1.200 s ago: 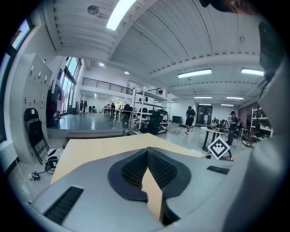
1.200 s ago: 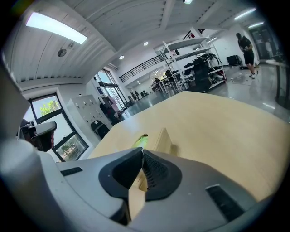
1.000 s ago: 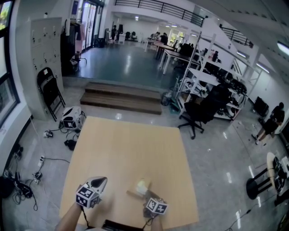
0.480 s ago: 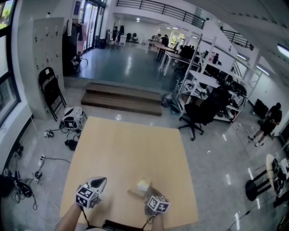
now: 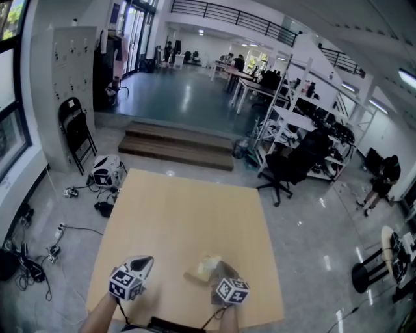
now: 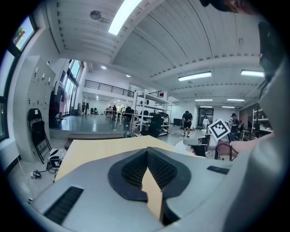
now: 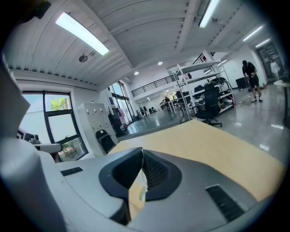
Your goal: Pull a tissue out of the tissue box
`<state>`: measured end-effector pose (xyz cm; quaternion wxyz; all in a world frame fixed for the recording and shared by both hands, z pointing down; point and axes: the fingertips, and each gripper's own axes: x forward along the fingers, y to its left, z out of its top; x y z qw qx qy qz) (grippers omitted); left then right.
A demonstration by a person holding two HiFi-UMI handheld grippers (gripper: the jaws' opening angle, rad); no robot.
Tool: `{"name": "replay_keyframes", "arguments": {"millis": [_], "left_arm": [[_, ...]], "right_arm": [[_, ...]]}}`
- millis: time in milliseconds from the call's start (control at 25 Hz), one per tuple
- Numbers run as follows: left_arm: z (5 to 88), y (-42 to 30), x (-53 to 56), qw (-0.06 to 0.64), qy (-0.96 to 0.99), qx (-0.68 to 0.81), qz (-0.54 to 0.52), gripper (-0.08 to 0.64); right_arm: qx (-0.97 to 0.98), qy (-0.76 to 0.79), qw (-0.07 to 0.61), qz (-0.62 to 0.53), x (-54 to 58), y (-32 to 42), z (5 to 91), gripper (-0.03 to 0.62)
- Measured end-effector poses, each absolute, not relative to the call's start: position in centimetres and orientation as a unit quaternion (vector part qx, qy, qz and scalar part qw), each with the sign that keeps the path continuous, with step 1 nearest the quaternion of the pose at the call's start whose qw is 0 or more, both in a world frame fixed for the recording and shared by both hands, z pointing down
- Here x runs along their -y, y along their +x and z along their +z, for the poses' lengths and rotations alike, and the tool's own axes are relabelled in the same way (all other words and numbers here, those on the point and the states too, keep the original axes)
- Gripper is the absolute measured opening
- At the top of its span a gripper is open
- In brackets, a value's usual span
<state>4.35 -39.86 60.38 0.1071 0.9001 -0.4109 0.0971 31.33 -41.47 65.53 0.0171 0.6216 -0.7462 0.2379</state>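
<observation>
On the wooden surface (image 5: 188,214), near its front edge, the tissue box (image 5: 192,279) is sitting unheld, so the right hand-held gripper (image 7: 142,156), clamping a tissue (image 5: 208,265), should be drawing straight up, slowly; the left hand-held gripper (image 6: 147,152) is hovering closed, empty. Only the head view is showing the box.

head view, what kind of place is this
Likely an open-plan lab or workshop office: rows of desks, metal shelving racks loaded with equipment, and a mezzanine railing above a polished floor.
</observation>
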Motion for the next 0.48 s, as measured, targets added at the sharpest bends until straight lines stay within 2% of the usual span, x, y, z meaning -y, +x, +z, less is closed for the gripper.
{"name": "replay_keyframes", "arguments": {"millis": [480], "left_arm": [[59.7, 4.5, 37.4, 0.097, 0.906, 0.403, 0.087, 0.008]], "right_arm": [[0.747, 0.637, 0.018, 0.191, 38.6, 31.3, 62.5, 0.002]]}}
